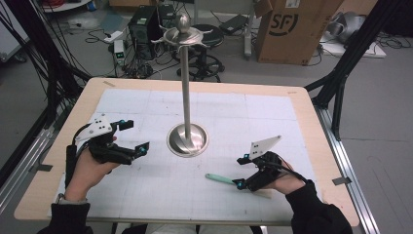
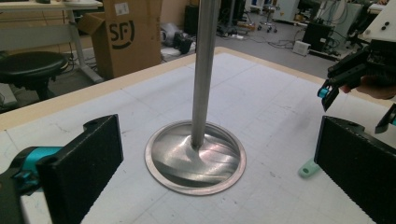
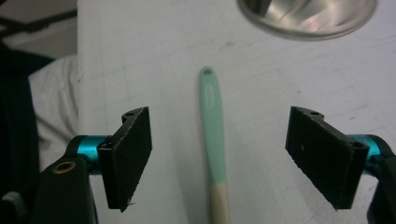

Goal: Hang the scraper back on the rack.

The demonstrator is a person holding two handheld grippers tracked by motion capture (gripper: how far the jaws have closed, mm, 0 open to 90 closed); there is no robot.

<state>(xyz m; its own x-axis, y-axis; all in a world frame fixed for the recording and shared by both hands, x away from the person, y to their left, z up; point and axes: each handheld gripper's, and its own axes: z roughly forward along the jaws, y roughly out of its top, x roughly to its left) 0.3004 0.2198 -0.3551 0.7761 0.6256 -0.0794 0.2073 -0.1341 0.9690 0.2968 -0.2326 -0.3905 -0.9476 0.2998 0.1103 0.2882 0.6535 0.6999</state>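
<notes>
Both grippers are standing with jaws apart, the right gripper straddling a mint-handled utensil without pinching it. Light, stiff and probably slick, it is asking for a mid-handle grip

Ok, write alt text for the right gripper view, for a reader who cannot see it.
A mint-green utensil handle with a hanging hole at its far end lies flat on the white gridded mat, between the open black jaws of the right tool, which do not touch it. Its near part turns pale wood-coloured. The rim of a shiny metal stand base shows at the top.
</notes>
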